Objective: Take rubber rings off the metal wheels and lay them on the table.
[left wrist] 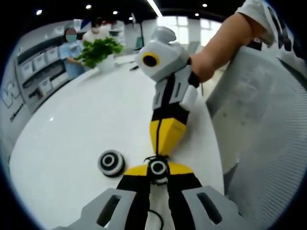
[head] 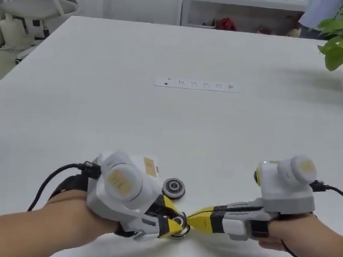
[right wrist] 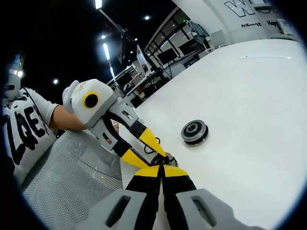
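Two metal wheels occupy the near edge of the white tabletop (head: pixel 160 122). The held wheel (head: pixel 180 224) is clamped upright between the yellow tips of the left tongs (left wrist: pixel 158 170), just above the surface. The right tongs (head: pixel 192 219), jaws pinched together, meet it tip to rim from the opposite side. Whether they nip its rubber ring cannot be made out. The second wheel (head: pixel 174 188), dark-rimmed around a silver hub, lies flat just beside the left tongs, touched by neither tool. Bare forearms reach in from both sides, a black cable trailing from each handle. Farther across the tabletop sits a flush socket strip (head: pixel 198 84), with a leafy plant (head: pixel 342 40) at the far right corner and a white chair (head: pixel 33 1) beyond the far left.
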Demonstrator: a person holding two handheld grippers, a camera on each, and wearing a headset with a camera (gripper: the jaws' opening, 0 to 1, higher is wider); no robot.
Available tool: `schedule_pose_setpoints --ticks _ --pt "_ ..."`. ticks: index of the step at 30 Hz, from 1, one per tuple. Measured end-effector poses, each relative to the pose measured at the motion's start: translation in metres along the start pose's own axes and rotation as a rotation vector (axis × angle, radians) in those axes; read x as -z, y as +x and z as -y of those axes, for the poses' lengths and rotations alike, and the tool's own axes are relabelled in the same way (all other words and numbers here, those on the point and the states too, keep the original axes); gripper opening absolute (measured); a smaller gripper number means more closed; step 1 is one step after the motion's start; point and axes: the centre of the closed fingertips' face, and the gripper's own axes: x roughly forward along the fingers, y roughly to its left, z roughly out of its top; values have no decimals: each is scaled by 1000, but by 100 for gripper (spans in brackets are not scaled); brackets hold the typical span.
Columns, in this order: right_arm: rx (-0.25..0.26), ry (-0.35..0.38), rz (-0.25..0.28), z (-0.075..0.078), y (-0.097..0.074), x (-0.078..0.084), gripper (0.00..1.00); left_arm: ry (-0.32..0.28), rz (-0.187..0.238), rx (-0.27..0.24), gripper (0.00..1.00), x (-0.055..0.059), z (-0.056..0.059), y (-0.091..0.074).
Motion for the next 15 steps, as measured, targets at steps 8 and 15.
schedule_pose_setpoints --ticks 8,15 --pt "-44 -7 9 -10 3 -3 0 -2 1 1 12 0 1 0" --pt "-41 -14 10 -9 2 -4 0 -4 6 0 12 -1 0 0"
